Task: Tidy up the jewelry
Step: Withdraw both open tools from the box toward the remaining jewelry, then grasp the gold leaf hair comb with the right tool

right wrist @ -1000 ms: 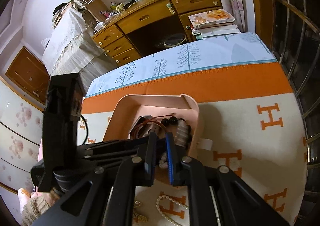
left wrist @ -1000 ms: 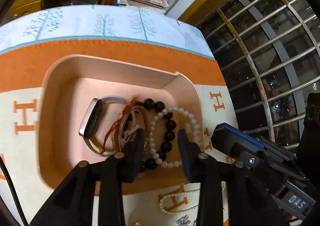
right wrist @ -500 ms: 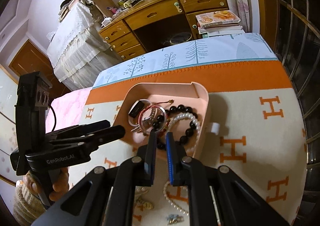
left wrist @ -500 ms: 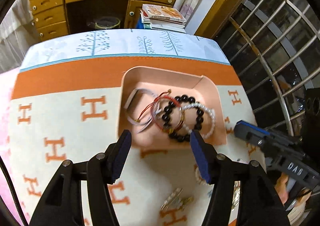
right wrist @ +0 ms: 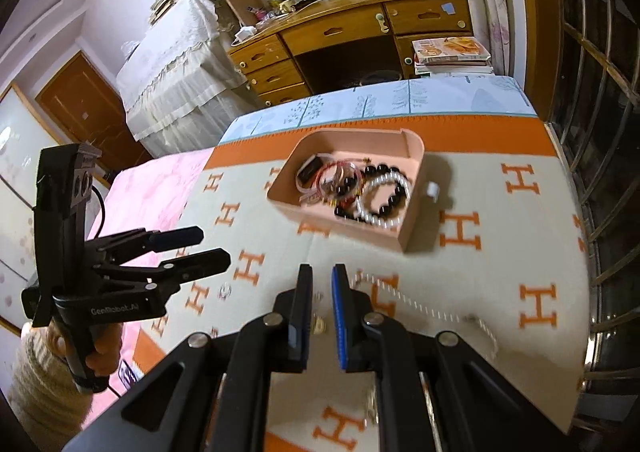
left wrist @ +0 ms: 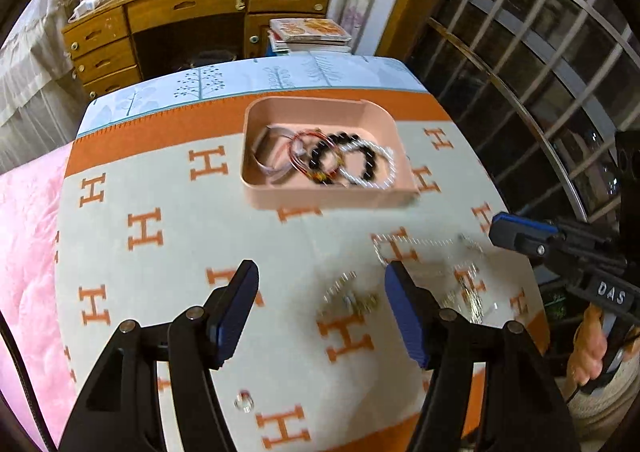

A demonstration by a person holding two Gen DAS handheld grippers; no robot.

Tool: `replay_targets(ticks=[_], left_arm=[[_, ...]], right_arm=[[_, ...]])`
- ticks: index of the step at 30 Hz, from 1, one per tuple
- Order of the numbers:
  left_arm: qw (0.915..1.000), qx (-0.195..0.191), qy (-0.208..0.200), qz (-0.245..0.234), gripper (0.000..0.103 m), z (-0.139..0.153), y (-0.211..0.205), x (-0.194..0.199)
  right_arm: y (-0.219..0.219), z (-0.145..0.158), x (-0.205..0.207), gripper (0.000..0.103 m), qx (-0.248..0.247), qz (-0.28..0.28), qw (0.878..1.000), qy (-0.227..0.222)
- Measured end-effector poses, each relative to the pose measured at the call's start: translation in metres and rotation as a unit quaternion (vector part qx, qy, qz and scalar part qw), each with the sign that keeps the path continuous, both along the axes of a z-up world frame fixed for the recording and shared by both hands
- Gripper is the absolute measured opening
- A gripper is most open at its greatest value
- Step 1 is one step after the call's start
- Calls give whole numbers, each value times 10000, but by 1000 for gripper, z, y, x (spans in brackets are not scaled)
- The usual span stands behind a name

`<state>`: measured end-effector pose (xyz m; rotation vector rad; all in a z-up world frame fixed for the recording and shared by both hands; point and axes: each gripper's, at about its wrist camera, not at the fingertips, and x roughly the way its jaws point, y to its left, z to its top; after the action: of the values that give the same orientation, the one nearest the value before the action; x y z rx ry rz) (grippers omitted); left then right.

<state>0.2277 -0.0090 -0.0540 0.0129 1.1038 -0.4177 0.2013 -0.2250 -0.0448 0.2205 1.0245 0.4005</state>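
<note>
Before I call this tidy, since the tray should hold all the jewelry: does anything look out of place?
Yes. The pink tray holds bracelets, but a pearl strand and small metal pieces lie loose on the blanket in front of it, and a small ring sits apart nearer the camera.
</note>
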Motion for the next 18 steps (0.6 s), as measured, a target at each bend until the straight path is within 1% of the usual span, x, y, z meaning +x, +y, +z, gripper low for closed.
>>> replay_targets(ticks=[3, 4, 6, 8, 10, 14, 18], left_arm=[[9998, 23, -70, -181, 71, 2, -6, -24], [9997, 29, -86, -226, 71, 2, -9, -30], [9993, 72, -117, -351, 71, 1, -14, -43], [9988, 122, -101, -454, 72, -2, -19, -55], [9982, 173, -55, -564, 72, -8, -26, -65], [9973, 253, 68, -690, 72, -22, -35, -77], [9964, 319, 203, -762, 72, -40, -42, -88]], right_arm=[[-8, 1, -18, 10, -62, 40, 10000, 13], [-12, 0, -24, 11, -86, 28, 10000, 30], [-20, -4, -37, 19, -165, -11, 9998, 66], [-30, -8, -46, 33, -251, -103, 9996, 85], [-39, -15, -53, 35, -337, -191, 9992, 115], [-55, -36, -60, 35, -441, -284, 9980, 338], [-58, -54, -68, 35, -580, -144, 9973, 437]])
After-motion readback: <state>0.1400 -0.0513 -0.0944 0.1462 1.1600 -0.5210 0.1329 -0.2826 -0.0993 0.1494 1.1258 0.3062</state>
